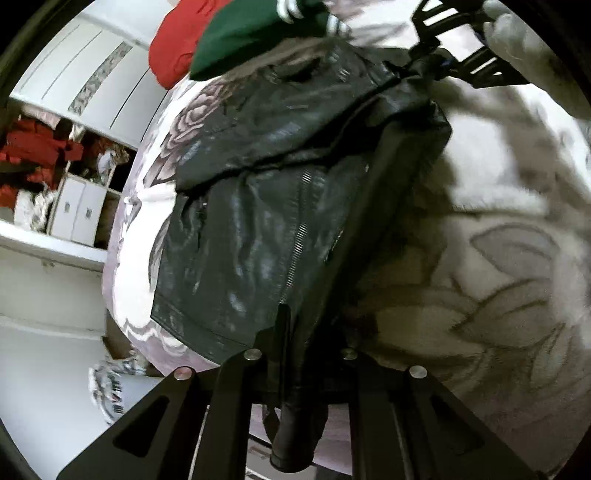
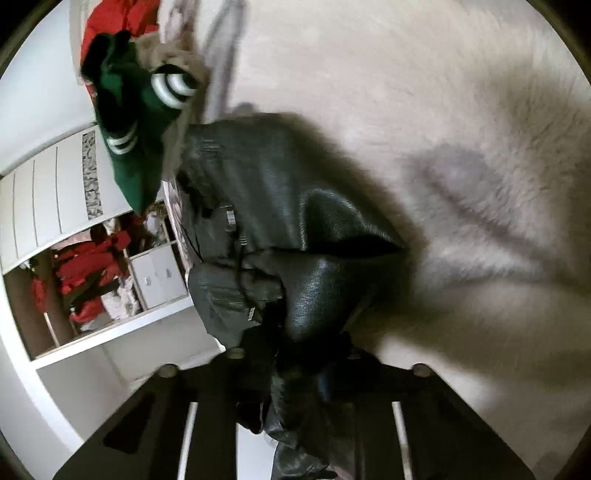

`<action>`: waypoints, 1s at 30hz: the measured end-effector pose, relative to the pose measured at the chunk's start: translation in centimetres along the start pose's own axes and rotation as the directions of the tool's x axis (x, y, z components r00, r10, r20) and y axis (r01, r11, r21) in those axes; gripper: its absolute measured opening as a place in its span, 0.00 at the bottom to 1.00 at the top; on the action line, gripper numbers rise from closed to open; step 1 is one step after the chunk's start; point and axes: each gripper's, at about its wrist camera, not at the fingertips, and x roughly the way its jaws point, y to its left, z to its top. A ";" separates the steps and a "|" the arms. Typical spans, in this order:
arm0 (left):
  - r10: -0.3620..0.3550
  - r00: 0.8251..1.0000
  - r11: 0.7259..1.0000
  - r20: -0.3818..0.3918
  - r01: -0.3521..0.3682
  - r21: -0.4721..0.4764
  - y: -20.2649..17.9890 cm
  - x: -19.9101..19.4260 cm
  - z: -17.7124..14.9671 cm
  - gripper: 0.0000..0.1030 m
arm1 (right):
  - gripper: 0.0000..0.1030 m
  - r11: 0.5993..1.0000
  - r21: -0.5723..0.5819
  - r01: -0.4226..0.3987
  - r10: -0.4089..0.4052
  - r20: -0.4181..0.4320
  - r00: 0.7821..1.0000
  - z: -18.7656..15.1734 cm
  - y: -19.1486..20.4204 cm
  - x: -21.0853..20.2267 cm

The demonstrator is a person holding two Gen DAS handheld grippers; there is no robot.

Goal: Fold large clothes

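A black leather jacket (image 1: 258, 221) with a metal zipper lies spread on a pale floral blanket (image 1: 498, 295). My left gripper (image 1: 299, 354) is shut on the jacket's near edge, and the leather bunches up between its fingers. In the left wrist view, my right gripper (image 1: 432, 55) pinches the jacket's far corner, with a white-gloved hand (image 1: 517, 33) behind it. In the right wrist view, the right gripper (image 2: 303, 373) is shut on a thick fold of the jacket (image 2: 295, 206), which is lifted and creased above the blanket (image 2: 443, 110).
A green garment with white stripes (image 1: 251, 33) and a red one (image 1: 173, 48) lie on the bed beyond the jacket. A white wardrobe (image 1: 74, 81), an open shelf of red clothes (image 1: 33, 155) and small drawers (image 1: 77, 210) stand past the bed's left edge.
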 end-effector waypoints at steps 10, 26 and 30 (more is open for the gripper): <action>-0.282 0.959 0.925 -0.021 0.266 -0.271 15.7 2.0 1.5 0.08 | 0.13 0.907 -0.317 0.275 -0.283 0.023 0.959 -4.0 23.6 3.3; -0.572 0.820 0.702 -0.028 0.471 -0.534 30.9 24.6 -1.5 0.15 | 0.09 0.608 -0.419 0.675 -0.696 0.127 0.706 -5.0 35.9 33.5; -0.656 0.754 0.609 0.024 0.547 -0.574 32.2 24.8 -2.9 0.21 | 0.13 0.596 -0.461 0.658 -0.707 0.087 0.701 -4.6 35.7 35.3</action>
